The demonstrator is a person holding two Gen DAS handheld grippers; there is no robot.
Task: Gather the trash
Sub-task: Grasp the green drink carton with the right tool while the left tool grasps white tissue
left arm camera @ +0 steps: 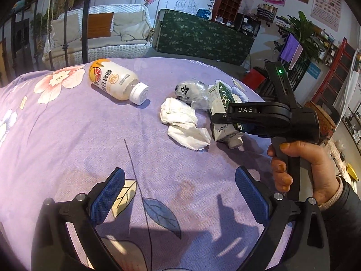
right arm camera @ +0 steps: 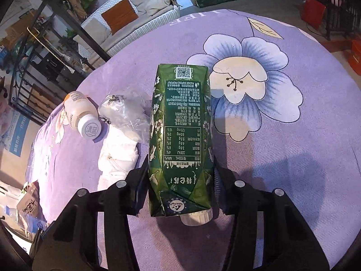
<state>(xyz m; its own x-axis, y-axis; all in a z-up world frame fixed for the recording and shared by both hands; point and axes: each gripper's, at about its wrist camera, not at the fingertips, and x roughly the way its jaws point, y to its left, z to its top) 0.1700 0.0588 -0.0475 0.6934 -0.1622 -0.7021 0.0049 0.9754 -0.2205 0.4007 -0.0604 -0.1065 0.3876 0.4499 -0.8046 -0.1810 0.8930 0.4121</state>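
Observation:
A green milk carton (right arm camera: 181, 135) lies on the purple flowered cloth (right arm camera: 282, 158). My right gripper (right arm camera: 180, 187) is shut on the carton near its white cap end. The carton also shows in the left wrist view (left arm camera: 222, 103), held by the right gripper (left arm camera: 220, 118). Left of it lie crumpled white tissue (left arm camera: 183, 124), a crumpled clear plastic bag (left arm camera: 191, 90) and a small yoghurt bottle (left arm camera: 117, 81) on its side. The tissue (right arm camera: 118, 155), bag (right arm camera: 126, 113) and bottle (right arm camera: 82, 115) also appear in the right wrist view. My left gripper (left arm camera: 179, 194) is open and empty, above bare cloth.
The table's rounded edge (left arm camera: 203, 61) drops to the floor beyond the trash. A white wicker sofa (left arm camera: 99, 36) and a green-covered counter (left arm camera: 203, 36) stand behind. A red bin (right arm camera: 314, 11) sits on the floor. Bags lie on the floor (right arm camera: 27, 205) at the left.

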